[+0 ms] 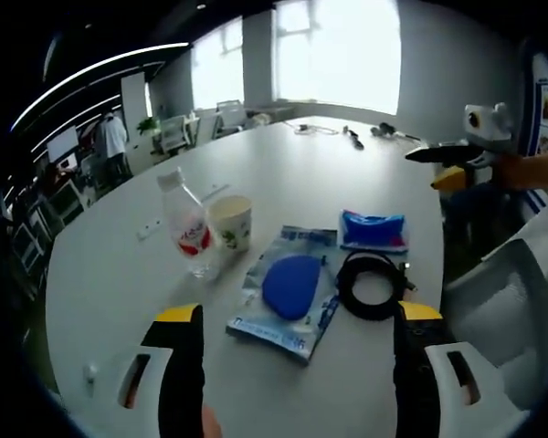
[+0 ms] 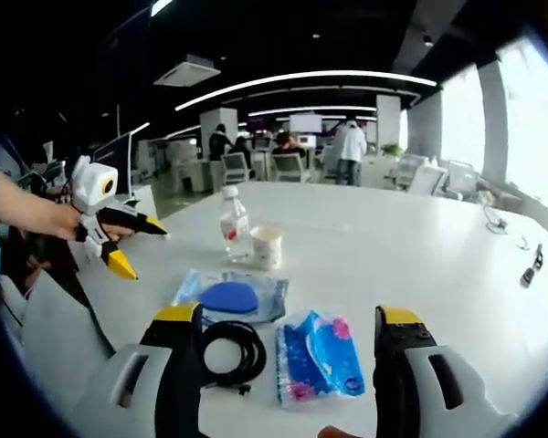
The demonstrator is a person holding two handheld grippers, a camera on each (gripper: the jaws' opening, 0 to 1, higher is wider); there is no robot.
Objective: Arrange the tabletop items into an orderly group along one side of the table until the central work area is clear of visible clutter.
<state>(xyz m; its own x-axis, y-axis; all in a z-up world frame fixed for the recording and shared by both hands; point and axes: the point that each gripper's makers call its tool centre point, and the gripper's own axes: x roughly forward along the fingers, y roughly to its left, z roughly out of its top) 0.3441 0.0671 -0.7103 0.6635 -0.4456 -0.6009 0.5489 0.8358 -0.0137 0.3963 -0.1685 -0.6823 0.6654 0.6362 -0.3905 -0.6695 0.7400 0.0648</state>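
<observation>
I held my left gripper (image 1: 297, 324) low over the white table (image 1: 119, 274), its jaws spread wide apart with nothing between them. My right gripper (image 2: 288, 328) hovered over the same table from the other side, jaws likewise apart and empty.

The items sat in a loose cluster near the table's edge closest to me. A clear water bottle (image 1: 188, 228) with a red label stood upright, and a paper cup (image 1: 230, 222) stood just beside it, touching or nearly so. Next to them lay a flat plastic packet (image 1: 256, 315) with a blue oval pad (image 1: 290, 286) on it. A coiled black cable (image 1: 372, 284) lay just beside that packet, and a blue wipes pack (image 1: 374, 230) lay near the coil, a little further in from the edge.

In the right gripper view the same bottle (image 2: 235, 224), cup (image 2: 266, 245), blue pad (image 2: 228, 297), cable (image 2: 230, 351) and wipes pack (image 2: 320, 356) showed. At the far edge of the table lay some small dark cables (image 1: 352, 137).
</observation>
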